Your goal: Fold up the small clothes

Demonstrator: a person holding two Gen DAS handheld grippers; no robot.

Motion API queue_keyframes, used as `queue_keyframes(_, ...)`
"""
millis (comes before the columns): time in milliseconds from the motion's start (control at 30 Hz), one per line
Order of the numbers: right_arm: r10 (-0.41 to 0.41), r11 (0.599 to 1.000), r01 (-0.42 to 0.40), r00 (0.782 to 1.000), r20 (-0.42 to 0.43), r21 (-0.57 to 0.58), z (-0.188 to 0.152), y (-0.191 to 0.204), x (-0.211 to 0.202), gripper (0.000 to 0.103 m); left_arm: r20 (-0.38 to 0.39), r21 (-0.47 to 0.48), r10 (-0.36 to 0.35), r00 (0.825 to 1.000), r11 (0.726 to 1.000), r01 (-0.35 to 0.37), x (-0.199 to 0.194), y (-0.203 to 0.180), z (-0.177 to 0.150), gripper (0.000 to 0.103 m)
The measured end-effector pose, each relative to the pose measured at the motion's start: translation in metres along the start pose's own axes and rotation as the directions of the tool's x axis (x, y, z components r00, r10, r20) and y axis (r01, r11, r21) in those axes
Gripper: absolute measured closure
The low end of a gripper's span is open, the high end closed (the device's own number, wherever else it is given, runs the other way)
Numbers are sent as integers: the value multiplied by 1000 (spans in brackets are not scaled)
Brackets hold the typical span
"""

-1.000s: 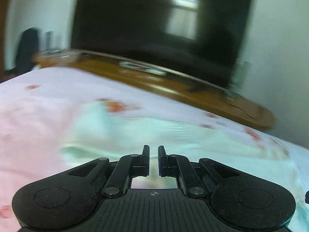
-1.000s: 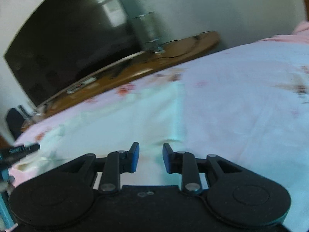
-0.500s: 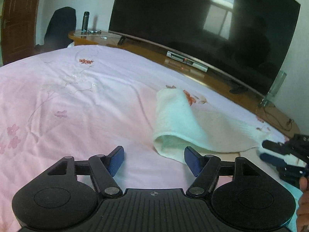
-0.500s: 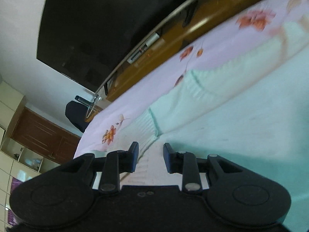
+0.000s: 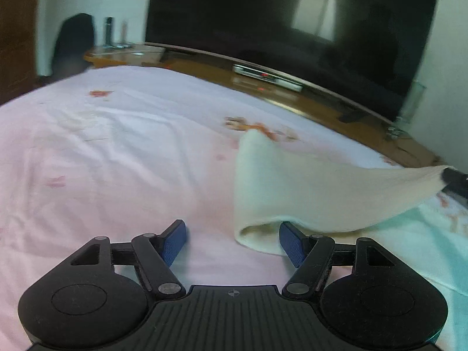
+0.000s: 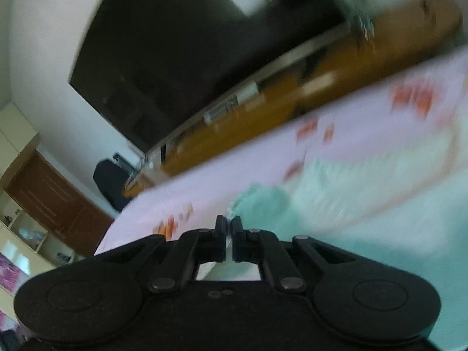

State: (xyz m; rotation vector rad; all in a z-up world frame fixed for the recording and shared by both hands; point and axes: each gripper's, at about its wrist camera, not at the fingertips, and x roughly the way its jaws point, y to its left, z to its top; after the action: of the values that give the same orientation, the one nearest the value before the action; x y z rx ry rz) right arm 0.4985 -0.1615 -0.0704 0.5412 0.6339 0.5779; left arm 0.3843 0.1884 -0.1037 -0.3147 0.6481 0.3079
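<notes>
Blue-padded left gripper (image 5: 232, 241) stands wide over the pink bedsheet (image 5: 117, 161), nothing clamped. Right gripper (image 6: 229, 228) has just closed on the pale knit garment's (image 5: 307, 193) corner, lifting it. Beyond, the television (image 5: 278, 20); no writing legible.

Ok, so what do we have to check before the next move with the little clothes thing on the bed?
1. Right gripper shut on the garment: ok. The left wrist view shows one corner pulled up to it.
2. Left gripper open: ok. Its jaws have just been opening, and nothing is pinched.
3. Garment's near folded edge close to the left gripper: ok, it lies just ahead of it.
4. Layers under the lifted flap lined up: cannot tell, they are hidden.
5. Bedsheet flat beside the garment: ok, only slight creases.
</notes>
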Motion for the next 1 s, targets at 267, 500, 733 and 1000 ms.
queue_keyframes(267, -67, 995, 74, 992, 109, -65, 23, -26, -92, 99, -27, -22, -137, 990, 990, 136, 7, -45, -2, 34)
queue_keyframes(500, -168, 982, 177, 978, 127, -63, 16, -55, -121, 99, -35, 43, -135, 990, 990, 137, 6, -63, -13, 34)
queue_keyframes(733, -197, 980, 200, 974, 114, -12, 6, -82, -134, 98, -14, 12, -178, 984, 984, 179, 3, -66, -9, 34)
queue_keyframes(1000, -202, 978, 206, 972, 123, -21, 5, -82, -141, 98, -63, 130, -93, 994, 986, 101, 9, -78, -12, 34)
